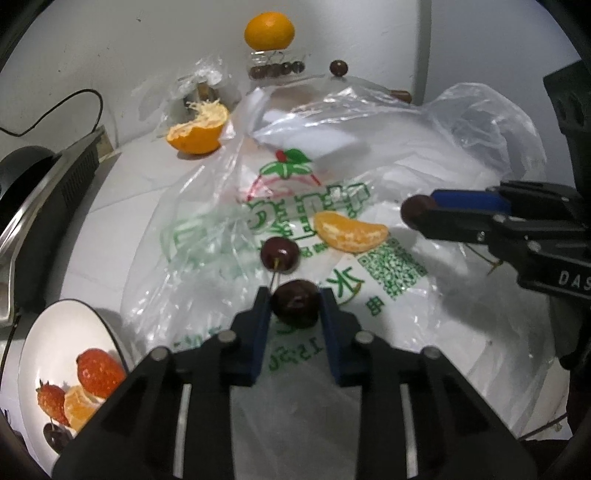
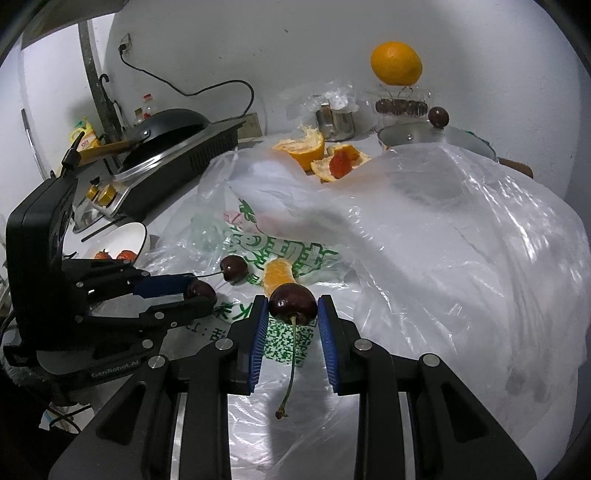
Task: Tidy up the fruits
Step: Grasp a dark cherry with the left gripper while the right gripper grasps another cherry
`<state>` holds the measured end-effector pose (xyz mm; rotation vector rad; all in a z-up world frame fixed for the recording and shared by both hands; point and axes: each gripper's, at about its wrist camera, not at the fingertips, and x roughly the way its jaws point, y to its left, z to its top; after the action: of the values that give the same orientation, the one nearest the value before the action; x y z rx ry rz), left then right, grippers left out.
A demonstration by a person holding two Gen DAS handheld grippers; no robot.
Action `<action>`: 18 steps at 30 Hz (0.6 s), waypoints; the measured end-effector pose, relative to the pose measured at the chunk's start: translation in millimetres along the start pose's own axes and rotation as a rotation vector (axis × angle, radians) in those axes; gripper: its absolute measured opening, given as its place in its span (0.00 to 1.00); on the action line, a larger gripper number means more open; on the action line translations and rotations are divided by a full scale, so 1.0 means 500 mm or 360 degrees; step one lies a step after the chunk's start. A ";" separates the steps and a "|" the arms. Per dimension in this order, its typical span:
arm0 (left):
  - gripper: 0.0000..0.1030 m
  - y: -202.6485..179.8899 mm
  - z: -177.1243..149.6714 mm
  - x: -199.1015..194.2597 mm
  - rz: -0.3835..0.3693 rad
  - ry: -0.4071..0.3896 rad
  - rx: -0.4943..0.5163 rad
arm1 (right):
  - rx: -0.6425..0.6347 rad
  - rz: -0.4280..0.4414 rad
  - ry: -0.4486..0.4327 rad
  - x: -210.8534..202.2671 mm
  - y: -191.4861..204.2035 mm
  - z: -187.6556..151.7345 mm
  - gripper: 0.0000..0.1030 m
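Two cherries are pinched at once: the left gripper [image 1: 294, 306] clenches a dark cherry [image 1: 295, 303] low over the printed plastic bag [image 1: 229, 236], and the right gripper [image 2: 293, 308] grips another cherry [image 2: 292, 303] whose stem hangs down toward six o'clock. To carry them well, I'd keep the squeeze gentle, lift clear of the crinkly bag, and swing toward the white bowl [image 1: 48, 332] at eight o'clock, where strawberries [image 1: 99, 372] already sit. One loose cherry [image 1: 279, 254] and an orange segment [image 1: 349, 232] wait at twelve and one o'clock. Farther off lie a peeled orange half [image 1: 197, 129], a whole orange [image 1: 269, 30] and a stovetop with a black pan [image 2: 166, 125] on a white counter.
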<state>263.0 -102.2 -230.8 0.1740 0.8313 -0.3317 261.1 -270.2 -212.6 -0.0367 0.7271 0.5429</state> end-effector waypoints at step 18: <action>0.27 0.002 -0.039 -0.131 -0.0046 -0.0136 -0.0043 | -0.0096 -0.0022 -0.0068 -0.068 0.092 0.009 0.28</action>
<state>208.8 -81.6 -194.5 0.1215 0.7538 -0.3527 220.6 -244.9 -180.6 -0.0859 0.6682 0.5505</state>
